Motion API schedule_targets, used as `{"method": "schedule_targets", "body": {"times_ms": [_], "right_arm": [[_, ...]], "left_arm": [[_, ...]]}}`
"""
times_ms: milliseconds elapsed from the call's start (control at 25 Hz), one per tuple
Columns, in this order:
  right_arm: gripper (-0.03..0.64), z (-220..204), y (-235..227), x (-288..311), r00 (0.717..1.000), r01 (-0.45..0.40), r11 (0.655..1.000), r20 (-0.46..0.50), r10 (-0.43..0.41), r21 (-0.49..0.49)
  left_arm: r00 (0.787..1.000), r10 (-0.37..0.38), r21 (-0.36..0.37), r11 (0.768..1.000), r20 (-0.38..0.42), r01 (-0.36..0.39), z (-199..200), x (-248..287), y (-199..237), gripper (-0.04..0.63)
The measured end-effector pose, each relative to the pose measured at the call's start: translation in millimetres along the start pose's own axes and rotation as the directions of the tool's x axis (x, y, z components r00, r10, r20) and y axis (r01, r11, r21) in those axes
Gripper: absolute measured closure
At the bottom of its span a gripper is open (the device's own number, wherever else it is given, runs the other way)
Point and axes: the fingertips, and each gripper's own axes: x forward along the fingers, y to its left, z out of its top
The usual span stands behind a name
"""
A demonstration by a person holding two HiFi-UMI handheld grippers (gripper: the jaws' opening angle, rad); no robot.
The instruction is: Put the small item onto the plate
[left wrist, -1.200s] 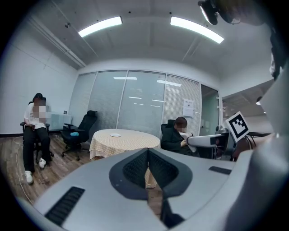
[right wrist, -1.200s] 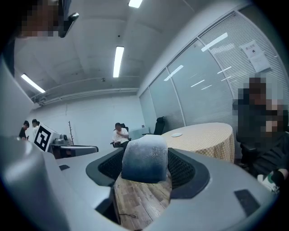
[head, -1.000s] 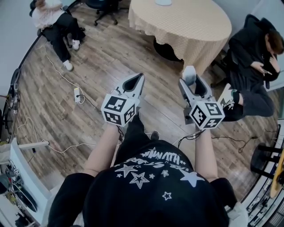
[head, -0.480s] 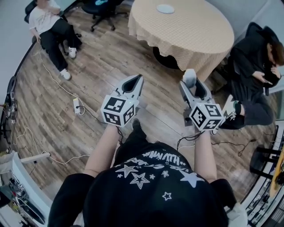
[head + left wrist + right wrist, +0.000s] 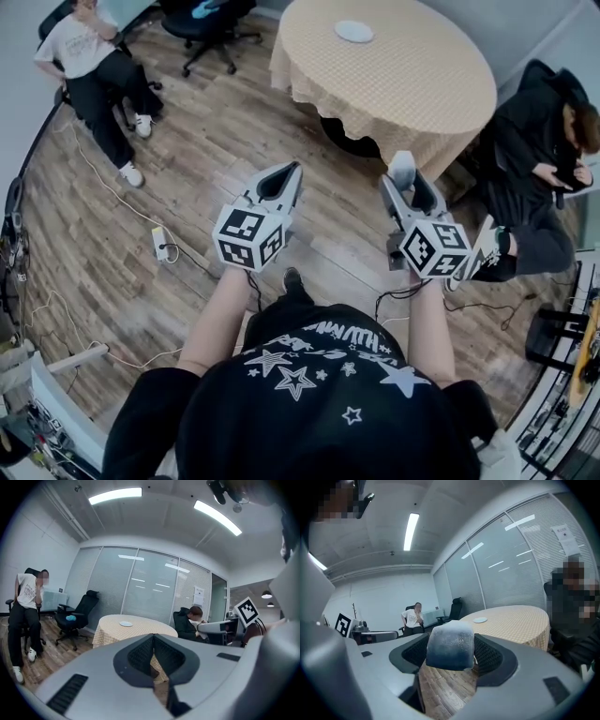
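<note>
A small white plate lies on the far side of a round table with a beige checked cloth. I hold both grippers out over the wooden floor, short of the table. My right gripper is shut on the small item, a grey-white soft block that fills the gap between its jaws. In the right gripper view the plate shows beyond the block. My left gripper is shut with nothing in it; its view shows the plate on the table ahead.
A person sits at the far left near a black office chair. Another person in black sits right of the table. A power strip and cables lie on the floor at left. Shelving stands at the right edge.
The view has moved forward: the table and plate show more fully and lower in the picture. Both grippers keep their pose, and the right one still holds the block.
</note>
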Motion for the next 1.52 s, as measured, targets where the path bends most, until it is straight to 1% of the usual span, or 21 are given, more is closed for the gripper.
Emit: {"method": "schedule_targets", "body": {"times_ms": [240,480,640,720,920,1080,1200,1360,1520], "right_arm": [[0.316,-2.1,17.2,25.1,0.999,0.033,0.999,-0.009,-0.033,0.003],[0.316,2.3,21.5,44.2,0.999,0.041,0.999,-0.016,-0.042,-0.006],[0.316,8.6,27.2,60.4,1.000,0.022,1.000,-0.010,-0.022,-0.014],[0.316,9.8,28.5,73.1,1.000,0.007,1.000,-0.016,-0.007,-0.022],[0.316,10.6,28.8,107.8,0.999,-0.030,1.000,-0.023,0.030,-0.005],[0.316,12.6,22.7,130.4,0.999,-0.043,0.999,-0.028,0.043,0.000],[0.316,13.1,13.7,142.8,0.998,-0.047,0.999,-0.036,0.047,0.000],[0.316,13.1,-12.4,166.3,0.998,-0.041,0.999,-0.055,0.042,0.015],[0.316,26.5,-46.8,193.4,0.998,-0.026,0.999,-0.052,0.028,0.034]], "left_arm": [[0.999,-0.048,-0.019,0.999,-0.011,0.048,-1.0,-0.9,30.1,0.588],[0.999,-0.046,-0.020,0.999,0.011,0.046,6.6,-3.3,49.0,0.588],[1.000,-0.018,-0.007,1.000,0.016,0.018,10.5,-11.6,61.8,0.588],[1.000,0.003,-0.012,1.000,0.015,-0.003,12.2,-12.9,72.2,0.588],[0.998,0.065,-0.030,0.997,0.027,-0.064,20.0,-9.3,98.7,0.588],[0.997,0.075,-0.013,0.997,0.022,-0.075,24.5,5.5,111.9,0.588],[0.998,0.068,-0.012,0.998,0.009,-0.068,23.6,21.5,116.8,0.588],[0.998,0.060,-0.012,0.998,-0.013,-0.061,23.1,56.8,126.0,0.588],[0.999,0.044,-0.001,0.999,-0.030,-0.044,31.3,99.5,132.2,0.588]]}}
